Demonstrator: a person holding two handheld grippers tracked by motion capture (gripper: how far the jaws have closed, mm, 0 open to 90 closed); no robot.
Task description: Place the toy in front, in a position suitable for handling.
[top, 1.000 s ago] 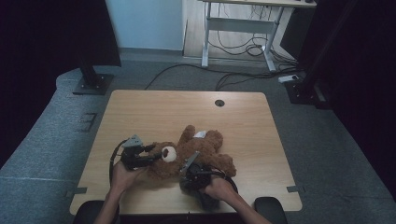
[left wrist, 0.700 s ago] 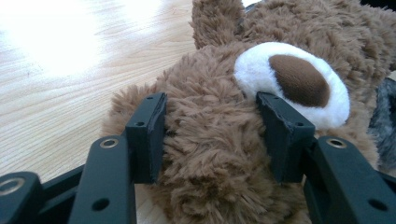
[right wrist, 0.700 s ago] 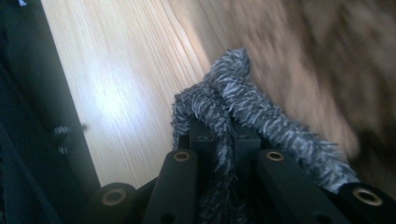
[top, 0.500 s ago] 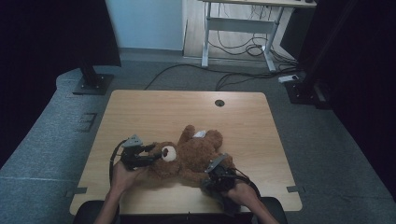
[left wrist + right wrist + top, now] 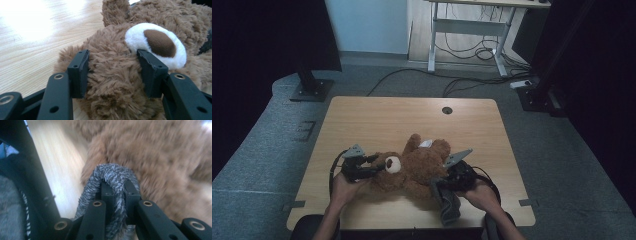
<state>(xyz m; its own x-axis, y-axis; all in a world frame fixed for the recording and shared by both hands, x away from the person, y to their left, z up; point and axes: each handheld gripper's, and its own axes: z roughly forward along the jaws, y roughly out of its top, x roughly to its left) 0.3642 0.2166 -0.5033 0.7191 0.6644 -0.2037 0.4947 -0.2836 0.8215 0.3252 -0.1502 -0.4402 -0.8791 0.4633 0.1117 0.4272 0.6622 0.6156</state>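
A brown teddy bear lies on the wooden table, its head with the white muzzle toward the left. My left gripper is shut on the bear's head, one pad pressing into the fur on each side of it. My right gripper sits at the bear's right front side, shut on a fold of grey fuzzy cloth. In the high view that grey cloth hangs down from the right gripper toward the table's front edge. Brown bear fur blurs past just beyond the right gripper.
A white tag lies on the bear's back side. A round cable hole sits in the table's far part. Behind the table are a black stand base, floor cables and a desk frame.
My right gripper has moved right and lifted, drawing the grey cloth out from the bear's front side. The left gripper and the bear's head stayed put.
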